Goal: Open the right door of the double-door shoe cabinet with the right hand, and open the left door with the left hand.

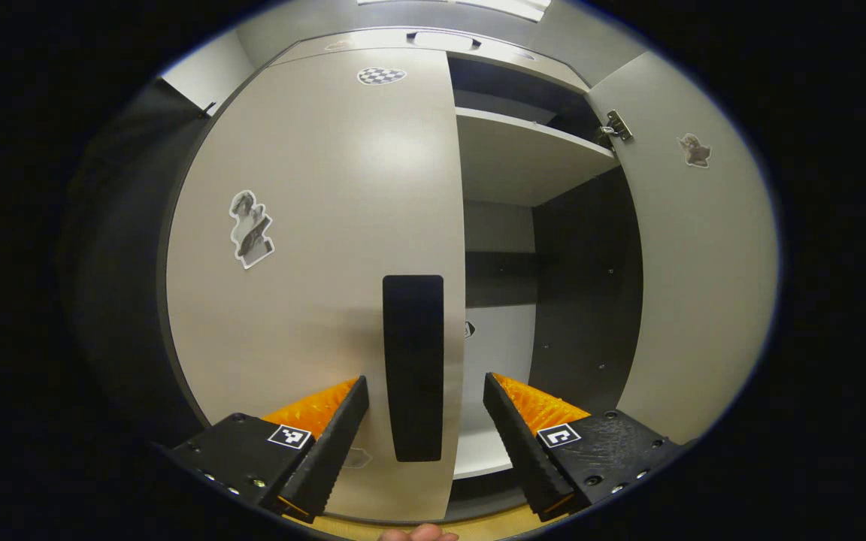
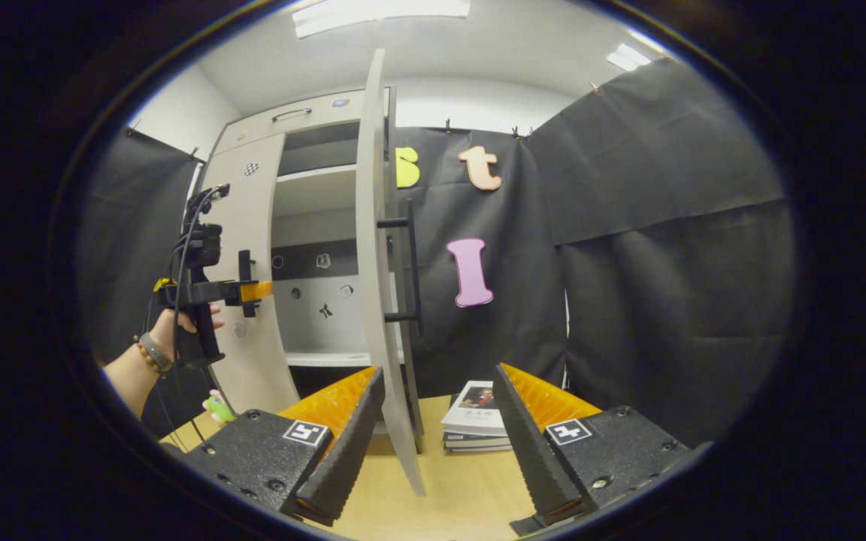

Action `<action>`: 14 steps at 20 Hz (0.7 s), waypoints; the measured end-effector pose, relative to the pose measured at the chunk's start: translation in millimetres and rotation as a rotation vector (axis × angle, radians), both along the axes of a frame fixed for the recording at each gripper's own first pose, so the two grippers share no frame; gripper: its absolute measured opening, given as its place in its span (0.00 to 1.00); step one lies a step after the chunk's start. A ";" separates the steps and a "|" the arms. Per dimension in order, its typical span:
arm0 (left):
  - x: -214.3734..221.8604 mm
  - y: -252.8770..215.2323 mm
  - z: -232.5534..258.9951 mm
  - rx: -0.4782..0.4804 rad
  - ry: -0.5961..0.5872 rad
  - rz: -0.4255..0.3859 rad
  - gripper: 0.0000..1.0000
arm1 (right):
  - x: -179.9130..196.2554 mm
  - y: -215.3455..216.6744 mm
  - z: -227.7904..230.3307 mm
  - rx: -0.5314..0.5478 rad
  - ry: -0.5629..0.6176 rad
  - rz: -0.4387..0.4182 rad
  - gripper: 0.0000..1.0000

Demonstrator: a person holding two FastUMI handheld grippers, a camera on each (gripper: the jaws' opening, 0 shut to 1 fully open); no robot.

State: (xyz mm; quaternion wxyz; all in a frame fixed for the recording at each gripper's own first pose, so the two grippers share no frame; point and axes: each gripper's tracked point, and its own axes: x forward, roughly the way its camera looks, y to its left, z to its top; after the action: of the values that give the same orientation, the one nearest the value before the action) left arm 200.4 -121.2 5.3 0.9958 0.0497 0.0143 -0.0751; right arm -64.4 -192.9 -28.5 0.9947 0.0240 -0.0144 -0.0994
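The stickers (image 2: 324,309) inside the cabinet are too small to be made out. The stack of books (image 2: 476,422) is partly hidden by the right door (image 2: 374,248). The green object (image 2: 216,408) on the worktop (image 2: 463,488) cannot be identified.

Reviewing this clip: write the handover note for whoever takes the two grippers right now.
Left gripper: open, fingers either side of the left door's handle, not yet closed on it.
Right gripper: open, holding nothing, straddling the edge of the right door.
Done: right door swung wide open, shelves exposed.
Left: left door is shut; grip its handle with the left gripper and pull it open.
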 end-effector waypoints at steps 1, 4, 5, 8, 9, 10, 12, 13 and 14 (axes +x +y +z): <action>1.6 6.1 -0.4 -0.003 -0.009 0.018 0.90 | 0.2 -1.1 -0.5 -0.001 -0.001 -0.001 0.91; 0.9 2.7 -4.3 -0.080 0.026 -0.021 0.47 | 0.1 -3.5 -1.8 -0.002 0.001 -0.007 0.90; 1.8 0.5 -1.5 -0.087 0.023 -0.027 0.30 | 0.3 -4.5 -3.0 -0.001 0.003 -0.009 0.90; 2.1 2.0 -4.4 -0.059 0.043 -0.047 0.14 | 0.0 -6.1 -5.3 0.009 0.007 -0.010 0.90; 2.3 1.2 -4.7 -0.062 0.043 -0.054 0.04 | 0.4 -5.5 -6.2 0.013 0.009 -0.008 0.90; 0.9 1.7 -4.4 -0.066 0.051 -0.057 0.04 | 0.2 -4.6 -7.1 0.016 0.012 -0.007 0.90; -0.7 1.9 -4.3 -0.071 0.042 -0.045 0.04 | 0.3 -2.2 -8.2 0.018 0.012 -0.002 0.88; -1.5 2.1 -3.0 -0.064 0.035 -0.045 0.04 | -0.4 -0.5 -9.0 0.015 0.013 0.000 0.90; -2.0 2.4 -4.1 -0.060 0.038 -0.043 0.04 | -2.3 -0.1 -9.0 0.009 0.015 -0.001 0.90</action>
State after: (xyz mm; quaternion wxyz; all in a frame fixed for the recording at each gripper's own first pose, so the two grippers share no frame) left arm 198.4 -118.8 1.2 0.9946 0.0186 0.0301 -0.0980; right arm -66.8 -193.0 -37.5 0.9946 0.0280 -0.0067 -0.1000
